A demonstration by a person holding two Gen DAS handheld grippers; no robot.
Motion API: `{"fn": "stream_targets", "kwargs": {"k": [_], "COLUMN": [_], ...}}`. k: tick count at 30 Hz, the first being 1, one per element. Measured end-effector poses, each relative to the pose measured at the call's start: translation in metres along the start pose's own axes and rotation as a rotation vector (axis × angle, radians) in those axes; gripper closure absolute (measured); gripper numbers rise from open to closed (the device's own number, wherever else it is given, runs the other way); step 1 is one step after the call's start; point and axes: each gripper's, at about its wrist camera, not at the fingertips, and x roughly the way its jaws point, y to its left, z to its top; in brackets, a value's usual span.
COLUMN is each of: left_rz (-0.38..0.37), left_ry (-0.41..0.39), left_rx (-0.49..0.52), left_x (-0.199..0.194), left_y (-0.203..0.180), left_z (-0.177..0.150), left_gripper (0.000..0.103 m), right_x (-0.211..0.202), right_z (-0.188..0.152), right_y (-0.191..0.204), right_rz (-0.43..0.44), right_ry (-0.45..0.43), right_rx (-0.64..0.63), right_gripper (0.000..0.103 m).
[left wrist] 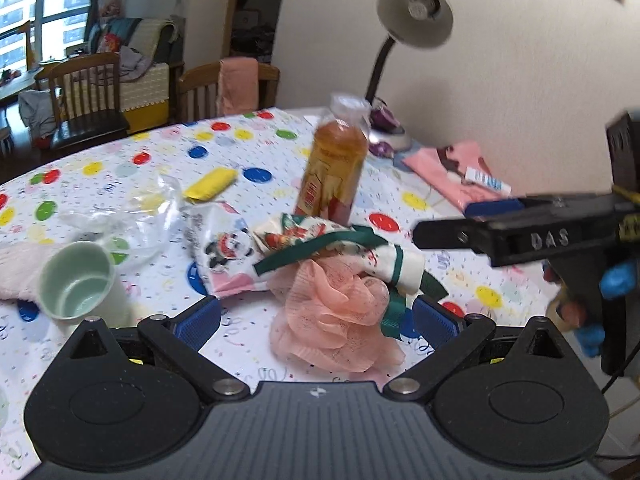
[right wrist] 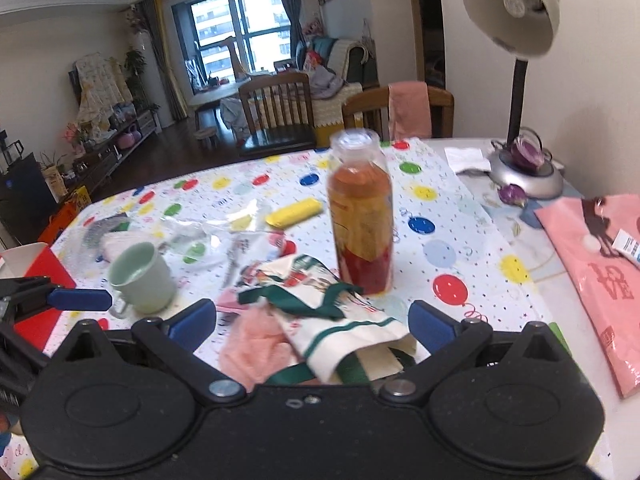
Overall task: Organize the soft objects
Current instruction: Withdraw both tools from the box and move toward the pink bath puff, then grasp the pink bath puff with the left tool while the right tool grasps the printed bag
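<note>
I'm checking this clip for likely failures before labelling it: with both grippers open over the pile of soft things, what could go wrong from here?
1. The tea bottle stands upright right behind the printed cloth bag; pulling the bag could topple it.
2. The bag's green ribbon lies over the pink bath pouf, so lifting one may drag the other.
3. The mint cup sits close beside the pile and could get knocked.

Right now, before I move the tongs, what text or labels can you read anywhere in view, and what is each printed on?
"DAS": raised letters on the black body of the right tongs, seen from the left wrist camera.
"LOVE": upside down on the pink bag at the table's right side.
Bottle label: print too blurred to read.
Small white tube on the pink bag: blue print too small to read.
</note>
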Motion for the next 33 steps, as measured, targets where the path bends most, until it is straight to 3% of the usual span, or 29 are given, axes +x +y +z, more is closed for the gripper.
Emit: {"fn": "stream_targets", "kwargs": {"k": [9, 21, 33], "left_rz": [-0.038, -0.062, -0.138], "left_ry": [0.086, 0.126, 0.234], "left_rx": [0.047, -0.066, -0.113], "left_x": [0.062, 0.087, 0.138], "left_y": [-0.018, 0.008, 0.012], "left_z": [-0.006, 0.002, -0.001], "left_gripper": [0.001, 0.001, 0.001], "right_x": [0.046, 0.090, 0.108], "right_z": [0.001, 0.003, -0.006], "right_y": [-0.010, -0.027, -0.039], "right_rz": [0.048, 0.098, 0.157], "right_ry": [0.088, 0.173, 0.224], "right_rx": [0.013, 0.064, 0.157], "right_gripper": [0.003, 0.007, 0.010]}}
